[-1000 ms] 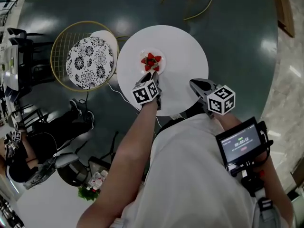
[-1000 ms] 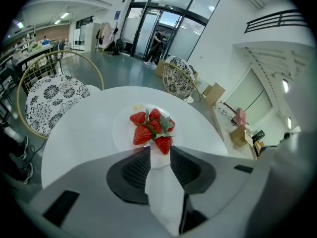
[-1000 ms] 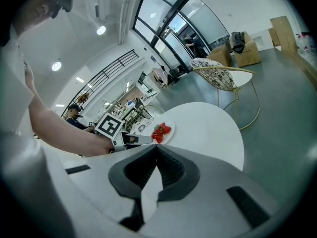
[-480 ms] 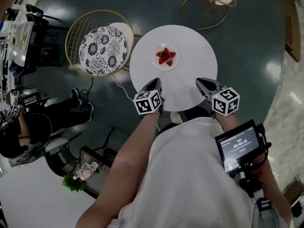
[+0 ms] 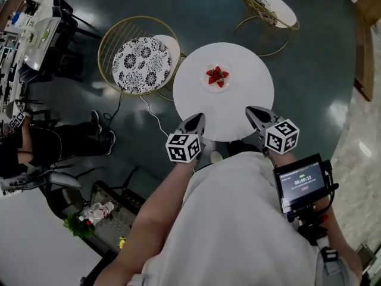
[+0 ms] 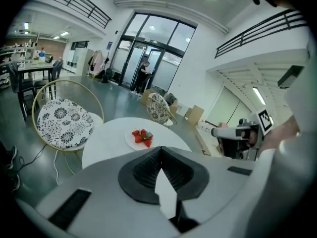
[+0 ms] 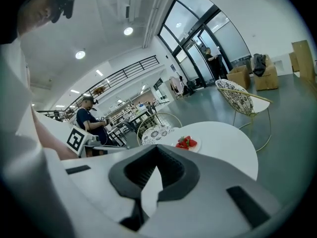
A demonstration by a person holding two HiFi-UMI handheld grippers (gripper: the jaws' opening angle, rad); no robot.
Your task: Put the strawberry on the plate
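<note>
Evidently left gripper point(image 5: 196, 120) and right gripper point(image 5: 252, 111) jaws closed, empty (screen point(image 5: 302, 182) text unreadably small).

The person wears a white short-sleeved shirt point(image 5: 238, 219). The left gripper point(image 5: 196, 118) and right gripper point(image 5: 251, 110) are pale grey with black ribbed pads, and each bears a white cube with black square markers.

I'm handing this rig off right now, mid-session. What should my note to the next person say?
Left tool: shut, empty, held at the near edge of the table.
Right tool: shut, empty, also at the near edge.
Things: the strawberries lie together on the plate, on the far half of the table.
Done: strawberries are on the plate.
Left: no loose strawberry shows on the table, so the job looks finished; nothing to pick up.
</note>
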